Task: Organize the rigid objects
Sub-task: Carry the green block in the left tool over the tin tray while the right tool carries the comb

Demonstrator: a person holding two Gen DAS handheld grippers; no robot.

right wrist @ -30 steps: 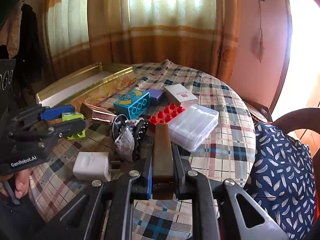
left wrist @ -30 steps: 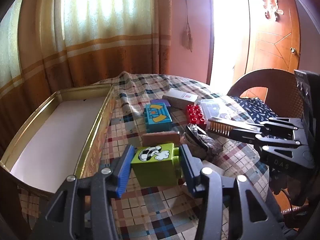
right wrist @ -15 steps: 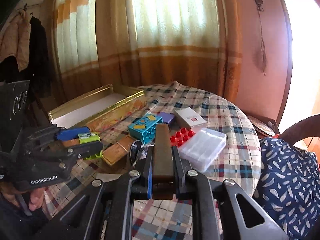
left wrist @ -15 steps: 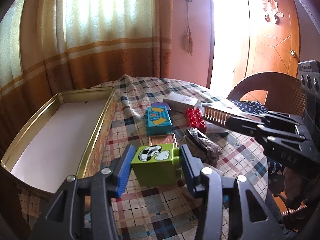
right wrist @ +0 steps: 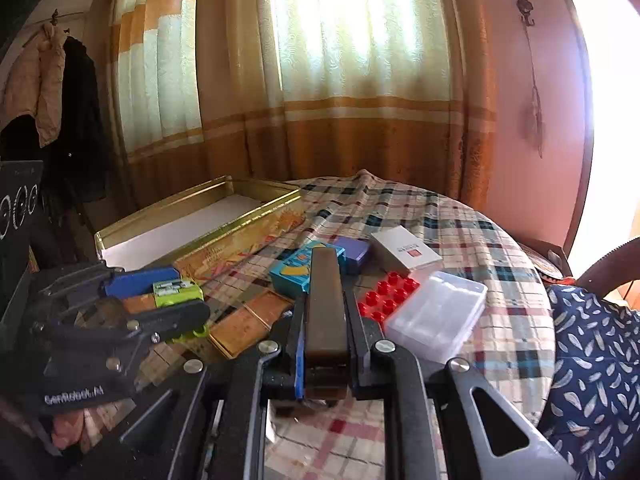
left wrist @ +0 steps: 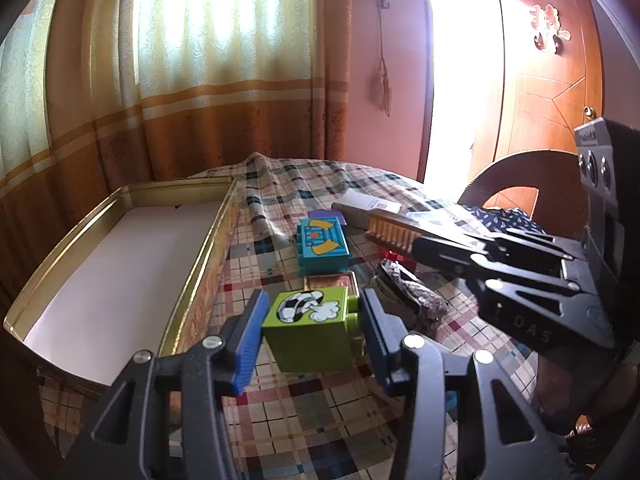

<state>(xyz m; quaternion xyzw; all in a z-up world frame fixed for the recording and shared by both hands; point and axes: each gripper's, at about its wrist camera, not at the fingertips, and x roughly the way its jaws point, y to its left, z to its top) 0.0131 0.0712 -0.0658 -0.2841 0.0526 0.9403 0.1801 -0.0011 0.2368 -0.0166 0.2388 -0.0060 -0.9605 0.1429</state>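
A green toy block [left wrist: 308, 332] with a football picture hangs just above the checked tablecloth, and my left gripper [left wrist: 310, 320] is shut on its sides. The right wrist view shows the same block [right wrist: 176, 292] in the left gripper [right wrist: 160, 296] at the lower left. My right gripper [right wrist: 326, 320] is shut on a long brown brush [right wrist: 325, 300] that points away from me. In the left wrist view that brush [left wrist: 390, 234] shows pale bristles, held above the table's clutter. An open gold tin [left wrist: 176, 184] with a white floor lies left of the green block.
On the cloth lie a blue block [right wrist: 294, 272], a purple block [right wrist: 354, 252], a white box [right wrist: 404, 254], a red studded block [right wrist: 386, 296], a clear plastic case [right wrist: 436, 316], a flat copper tin [right wrist: 250, 322] and a dark crumpled bundle [left wrist: 412, 296]. A chair with a patterned cushion [right wrist: 592, 352] stands right.
My right gripper has lifted and tipped upward with the brush, which now sits higher and farther left in the left wrist view. The left gripper and green block have stayed put.
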